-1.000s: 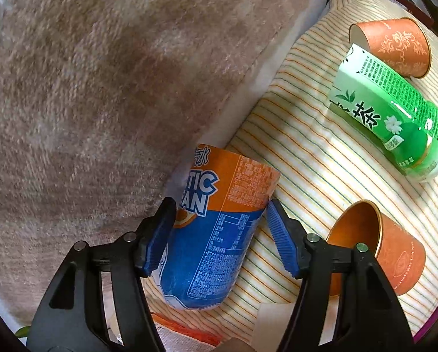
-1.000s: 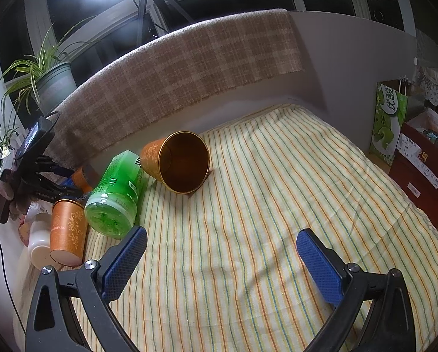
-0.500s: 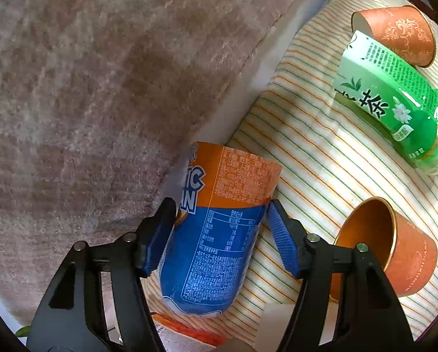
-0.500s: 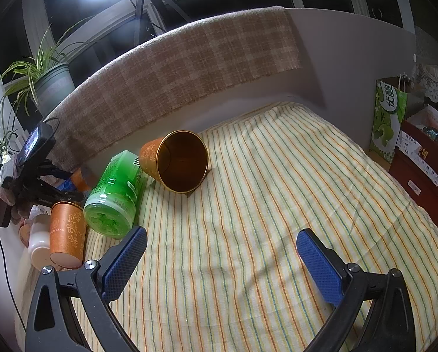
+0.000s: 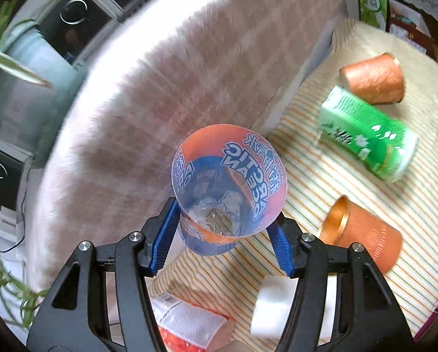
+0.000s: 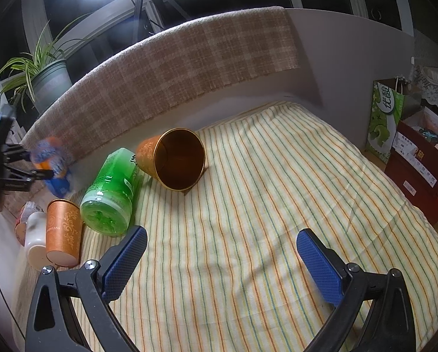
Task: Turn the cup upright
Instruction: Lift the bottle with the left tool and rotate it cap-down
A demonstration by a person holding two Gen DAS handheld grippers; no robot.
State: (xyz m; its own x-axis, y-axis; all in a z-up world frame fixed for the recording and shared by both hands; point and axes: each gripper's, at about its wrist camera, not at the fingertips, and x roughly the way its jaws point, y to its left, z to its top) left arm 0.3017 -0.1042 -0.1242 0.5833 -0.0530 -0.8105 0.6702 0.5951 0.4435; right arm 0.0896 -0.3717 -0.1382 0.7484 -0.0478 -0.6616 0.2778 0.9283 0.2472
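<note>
My left gripper (image 5: 225, 231) is shut on a clear cup with an orange and blue label (image 5: 227, 193). The cup is lifted off the striped cloth and its open mouth faces the camera. The right wrist view shows the same cup (image 6: 53, 165), blurred, at the far left in the left gripper. My right gripper (image 6: 219, 261) is open and empty above the striped cloth (image 6: 263, 220).
On the cloth lie a green bottle-cup (image 5: 368, 138) (image 6: 113, 193) and two orange paper cups on their sides (image 5: 371, 77) (image 5: 362, 239). A white bottle (image 5: 274, 308) and a red-labelled cup (image 5: 189, 322) lie near the left gripper. A checked blanket (image 6: 175, 70) drapes the backrest. Boxes (image 6: 418, 161) stand at right.
My left gripper has lifted the orange and blue cup off the cloth and turned it, so its open mouth now faces the camera. The right gripper has stayed still.
</note>
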